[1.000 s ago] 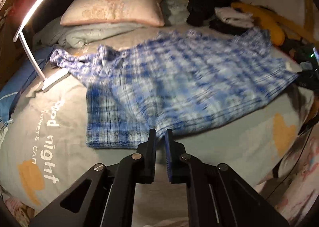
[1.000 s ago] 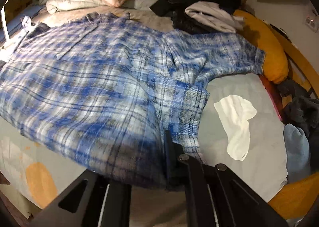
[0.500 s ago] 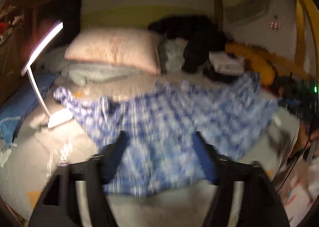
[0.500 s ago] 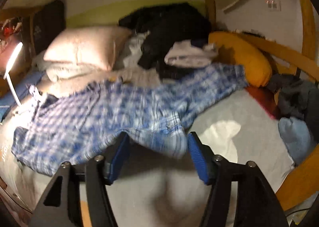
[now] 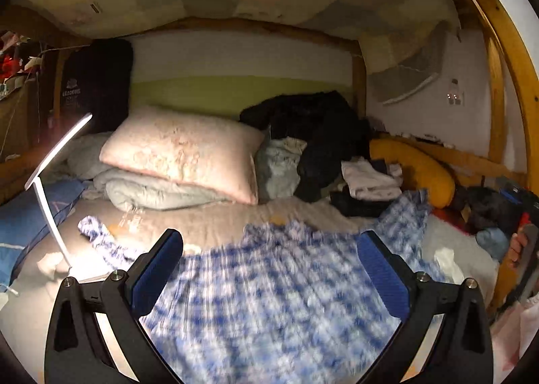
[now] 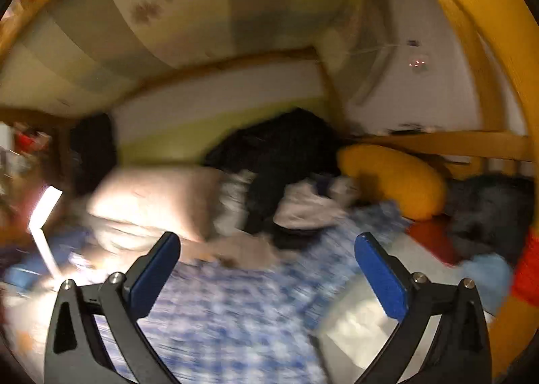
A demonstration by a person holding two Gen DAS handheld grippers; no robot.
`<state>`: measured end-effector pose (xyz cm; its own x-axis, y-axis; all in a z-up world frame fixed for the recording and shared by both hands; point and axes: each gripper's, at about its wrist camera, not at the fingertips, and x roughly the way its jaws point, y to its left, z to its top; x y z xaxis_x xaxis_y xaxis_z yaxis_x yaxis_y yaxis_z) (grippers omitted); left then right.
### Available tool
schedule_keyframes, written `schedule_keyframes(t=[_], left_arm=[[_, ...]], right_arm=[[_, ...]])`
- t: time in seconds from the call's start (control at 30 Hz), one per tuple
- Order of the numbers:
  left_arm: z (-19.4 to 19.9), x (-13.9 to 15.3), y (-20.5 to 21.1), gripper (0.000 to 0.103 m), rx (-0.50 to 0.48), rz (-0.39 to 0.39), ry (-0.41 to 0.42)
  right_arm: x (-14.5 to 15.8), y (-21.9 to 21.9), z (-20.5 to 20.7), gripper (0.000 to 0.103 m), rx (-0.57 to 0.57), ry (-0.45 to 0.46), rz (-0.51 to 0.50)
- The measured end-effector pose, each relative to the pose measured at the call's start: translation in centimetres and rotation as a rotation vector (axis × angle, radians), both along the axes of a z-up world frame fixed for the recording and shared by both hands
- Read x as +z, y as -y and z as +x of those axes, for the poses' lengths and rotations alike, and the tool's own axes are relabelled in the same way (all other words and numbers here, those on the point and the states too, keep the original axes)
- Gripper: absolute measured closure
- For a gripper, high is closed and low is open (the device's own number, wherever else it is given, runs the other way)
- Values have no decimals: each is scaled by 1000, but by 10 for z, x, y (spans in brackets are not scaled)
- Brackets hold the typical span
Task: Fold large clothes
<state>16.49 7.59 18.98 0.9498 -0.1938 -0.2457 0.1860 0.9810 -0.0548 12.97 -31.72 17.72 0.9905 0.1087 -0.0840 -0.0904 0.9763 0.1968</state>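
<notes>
I see my left gripper (image 5: 269, 269) and right gripper (image 6: 267, 266) with jaws just spread wide, nothing between them. The blue-and-white plaid flannel shirt (image 5: 276, 299) lies blurred across the grey bedsheet (image 5: 209, 225), lower centre.

dark bag (image 5: 96, 87) by the wall: pale print with a small logo, too blurry to read
gray bed sheet (image 5: 209, 225): faint pale letters near the folded blanket (image 5: 158, 192), too smeared to read
right wrist view: all blurred, no words can be read
</notes>
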Motion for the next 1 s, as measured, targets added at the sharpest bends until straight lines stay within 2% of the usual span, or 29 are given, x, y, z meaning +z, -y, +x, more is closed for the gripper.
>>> schedule_keyframes(t=[0.07,0.17,0.23,0.3,0.37,0.5,0.67,0.8,0.9,1.0], left_arm=[[14,9,4,0,-8,-2,15],[33,17,5,0,-10,-14,-8],[41,14,5,0,-16,-4,-2],[49,6,4,0,-16,23,1],[57,-5,0,0,8,41,0],[84,-35,-11,0,82,36,6],[123,-65,-12,0,104,112,-50],[137,-82,-23,0,105,82,-106],[146,-93,-30,0,107,55,-132],[156,-105,-29,0,123,67,-178]], right_arm=[[11,-5,10,0,-21,-5,-36],[19,-13,24,0,-109,49,-123],[22,-9,39,0,-70,24,-121],[21,5,61,0,-18,-39,-45],[15,22,79,0,-41,-79,18],[-5,55,136,0,-91,-259,83],[-35,96,190,0,-156,-411,180],[-69,130,228,15,-213,-519,184],[-107,158,259,27,-204,-623,224],[-149,186,288,39,-338,-747,229]])
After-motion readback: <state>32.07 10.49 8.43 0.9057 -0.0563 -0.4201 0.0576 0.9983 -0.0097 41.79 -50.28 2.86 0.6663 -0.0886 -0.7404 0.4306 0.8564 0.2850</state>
